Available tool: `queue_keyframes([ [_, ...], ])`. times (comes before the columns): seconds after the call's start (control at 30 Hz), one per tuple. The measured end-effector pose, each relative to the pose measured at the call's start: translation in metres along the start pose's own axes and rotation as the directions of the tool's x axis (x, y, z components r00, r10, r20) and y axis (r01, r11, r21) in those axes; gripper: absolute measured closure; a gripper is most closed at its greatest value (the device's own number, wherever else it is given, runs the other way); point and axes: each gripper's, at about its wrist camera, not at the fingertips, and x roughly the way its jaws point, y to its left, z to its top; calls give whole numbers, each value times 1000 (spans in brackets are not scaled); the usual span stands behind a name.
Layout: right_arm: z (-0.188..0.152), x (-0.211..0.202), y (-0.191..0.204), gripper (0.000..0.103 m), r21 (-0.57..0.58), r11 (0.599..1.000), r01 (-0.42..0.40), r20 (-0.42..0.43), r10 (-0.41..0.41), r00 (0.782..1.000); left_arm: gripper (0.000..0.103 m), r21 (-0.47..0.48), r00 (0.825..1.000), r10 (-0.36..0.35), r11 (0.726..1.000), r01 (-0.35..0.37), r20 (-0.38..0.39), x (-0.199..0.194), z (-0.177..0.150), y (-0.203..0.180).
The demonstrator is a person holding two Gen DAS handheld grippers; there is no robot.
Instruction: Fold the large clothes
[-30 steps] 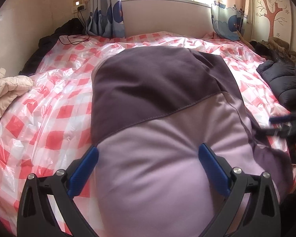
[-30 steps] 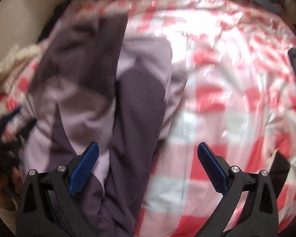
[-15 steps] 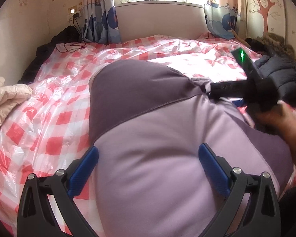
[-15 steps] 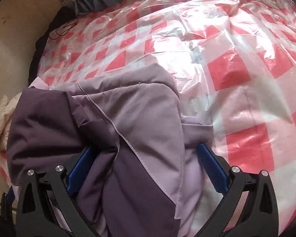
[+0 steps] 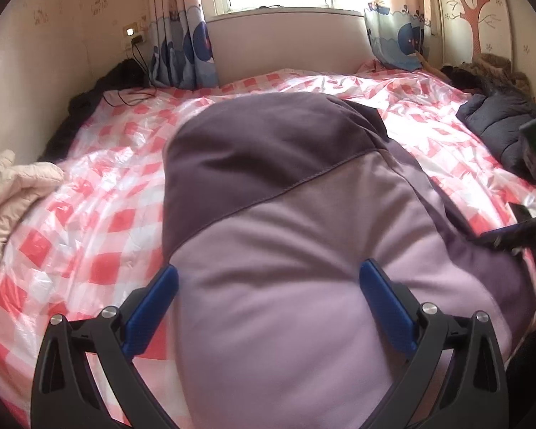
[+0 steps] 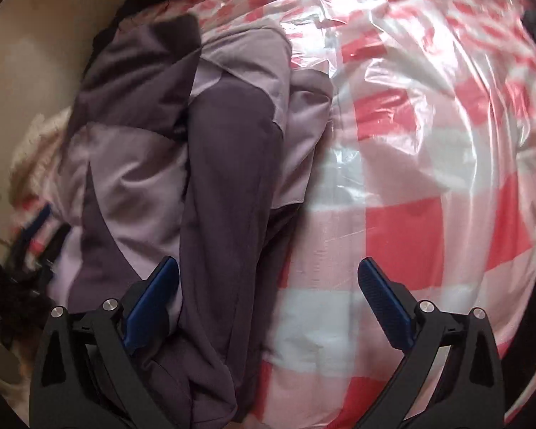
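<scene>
We see the big purple jacket (image 5: 286,214) filling the middle of the bed (image 5: 100,221). To its left the checked cover lies bare, so a gripper could pass there. Further left a cream coat (image 5: 14,193) sits at the edge. On the right a dark puffy coat (image 5: 496,128) blocks the far side. In the right wrist view, the cover (image 6: 428,164) right of the jacket is bare and free.

One purple garment (image 5: 286,236) on the bed, two grippers, left (image 5: 268,286) and right (image 6: 268,282), two curtains (image 5: 182,46), one beige jacket (image 5: 10,196), one dark jacket (image 5: 496,125).
</scene>
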Motion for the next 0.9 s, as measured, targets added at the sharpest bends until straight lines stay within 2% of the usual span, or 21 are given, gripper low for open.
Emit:
queue_keyframes([
  [0.07, -4, -7, -24, 6, 138, 978, -155, 20, 154, 988, 6, -6, 1000, -6, 1000, 6, -9, -2, 2, 2],
  [0.17, -18, -5, -43, 6, 238, 929, -284, 2, 292, 956, 6, 7, 1000, 8, 1000, -8, -11, -6, 3, -2],
  [0.23, -26, -1, -45, 6, 263, 891, -369, -5, 384, 923, 6, 20, 1000, 22, 1000, -21, -6, -9, 3, -8],
  [0.27, -29, 1, -42, 6, 272, 867, -417, -11, 436, 900, 6, 18, 1000, 17, 1000, -17, -4, -12, 3, -11],
  [0.3, -31, 1, -40, 6, 277, 855, -439, -6, 458, 889, 6, 15, 1000, 6, 1000, -6, -2, -15, 3, -13],
  [0.37, -30, 2, -35, 6, 271, 834, -481, 4, 499, 867, 6, 22, 1000, -13, 1000, 13, 9, -22, 3, -19],
  [0.47, -25, -12, -13, 6, 203, 831, -518, 32, 523, 852, 6, 54, 999, -28, 998, 27, 20, -31, 2, -32],
  [0.6, -18, -15, 21, 6, 124, 787, -604, 13, 607, 794, 7, 82, 997, -75, 994, 72, 27, -41, 9, -44],
  [0.63, -17, -18, 29, 6, 105, 781, -615, 11, 618, 786, 7, 84, 996, -85, 993, 83, 23, -43, 11, -45],
  [0.67, -16, -23, 40, 6, 73, 741, -668, 16, 669, 743, 8, 89, 989, -149, 985, 148, 5, -45, 13, -46],
  [0.7, -15, -28, 50, 6, 49, 716, -696, 10, 697, 717, 16, 91, 975, -223, 970, 223, -14, -50, 14, -49],
  [0.73, -17, -36, 62, 6, 9, 740, -672, 8, 672, 740, 17, 112, 974, -226, 968, 226, -6, -60, 15, -53],
  [0.77, -21, -42, 72, 6, -36, 771, -636, -3, 636, 772, 17, 174, 979, -205, 964, 201, 4, -69, 16, -61],
  [0.8, -26, -46, 74, 6, -60, 776, -628, -22, 628, 778, 17, 230, 983, -184, 957, 177, 9, -75, 15, -67],
  [0.83, -30, -47, 71, 6, -53, 759, -649, -37, 648, 761, 17, 249, 983, -183, 952, 179, -5, -76, 14, -69],
  [0.87, -34, -45, 62, 6, -32, 751, -659, -45, 658, 752, 17, 227, 976, -214, 949, 219, -47, -70, 13, -67],
  [0.9, -37, -41, 50, 6, -9, 769, -640, -50, 639, 768, 17, 195, 962, -252, 943, 269, -109, -56, 9, -67],
])
